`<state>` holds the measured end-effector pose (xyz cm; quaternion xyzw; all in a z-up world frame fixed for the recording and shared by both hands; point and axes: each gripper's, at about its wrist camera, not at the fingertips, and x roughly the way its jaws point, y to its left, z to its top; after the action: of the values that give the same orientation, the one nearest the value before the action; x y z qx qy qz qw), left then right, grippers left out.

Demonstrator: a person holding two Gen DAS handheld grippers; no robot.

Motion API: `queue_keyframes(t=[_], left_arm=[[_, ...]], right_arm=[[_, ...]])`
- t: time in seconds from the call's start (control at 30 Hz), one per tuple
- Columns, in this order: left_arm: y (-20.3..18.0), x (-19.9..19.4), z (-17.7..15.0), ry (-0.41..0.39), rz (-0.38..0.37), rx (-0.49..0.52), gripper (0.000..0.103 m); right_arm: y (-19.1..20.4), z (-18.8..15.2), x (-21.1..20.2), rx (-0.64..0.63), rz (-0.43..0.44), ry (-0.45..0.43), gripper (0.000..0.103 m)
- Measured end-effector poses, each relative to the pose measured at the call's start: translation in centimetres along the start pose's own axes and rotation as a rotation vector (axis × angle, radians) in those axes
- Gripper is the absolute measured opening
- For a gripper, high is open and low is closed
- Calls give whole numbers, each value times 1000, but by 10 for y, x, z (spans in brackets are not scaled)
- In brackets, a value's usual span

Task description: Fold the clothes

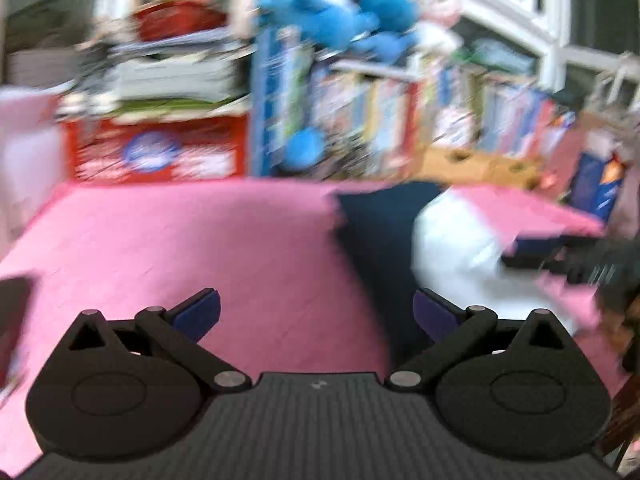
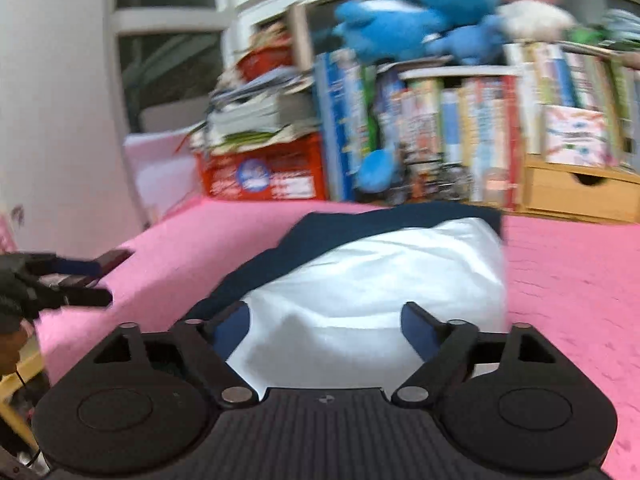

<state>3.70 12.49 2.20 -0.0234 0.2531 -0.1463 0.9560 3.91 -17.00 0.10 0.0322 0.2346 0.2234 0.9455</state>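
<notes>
On the pink bench (image 2: 168, 248), in front of the bookshelf (image 2: 460, 128), the clothes (image 2: 384, 276) lie in a compact pile, white piece over navy, probably so the folded stack stays clear of the bare working area to its left. Right hand-held gripper (image 2: 326, 330) points slightly down at the near edge of the white piece, jaws spread wide and gripping nothing. Left hand-held gripper (image 1: 316, 312) tilts down over bare pink surface left of the pile, jaws also released and empty; both views are blurred, so fold lines are unclear.
</notes>
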Motion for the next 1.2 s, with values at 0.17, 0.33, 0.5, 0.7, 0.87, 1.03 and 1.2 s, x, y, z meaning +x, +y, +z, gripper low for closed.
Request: queue_keyframes(t=[0.17,0.33,0.5,0.7,0.87,1.03,1.2], left_arm=[[-43,69,19,70,-34,28,103],[-17,116,-3,252,-2,-173,103],[-37,69,32,75,122,-116,103],[-87,77,31,48,-236,-62,103],[-100,121,-13,100,-124,62,103],[-111,121,-35,35,-69,198,103],[-105,121,-36,50,-104,156,103]], right_arm=[[-29,-19,-11,80,-37,46,84],[-71,-40,-13,205,-57,109,83],[-120,-12,-12,349,-18,19,85],[-183,31,71,409,96,21,96],[-213,39,153,527,131,116,95],[-225,36,185,537,188,116,58],[-249,44,199,654,152,94,22]])
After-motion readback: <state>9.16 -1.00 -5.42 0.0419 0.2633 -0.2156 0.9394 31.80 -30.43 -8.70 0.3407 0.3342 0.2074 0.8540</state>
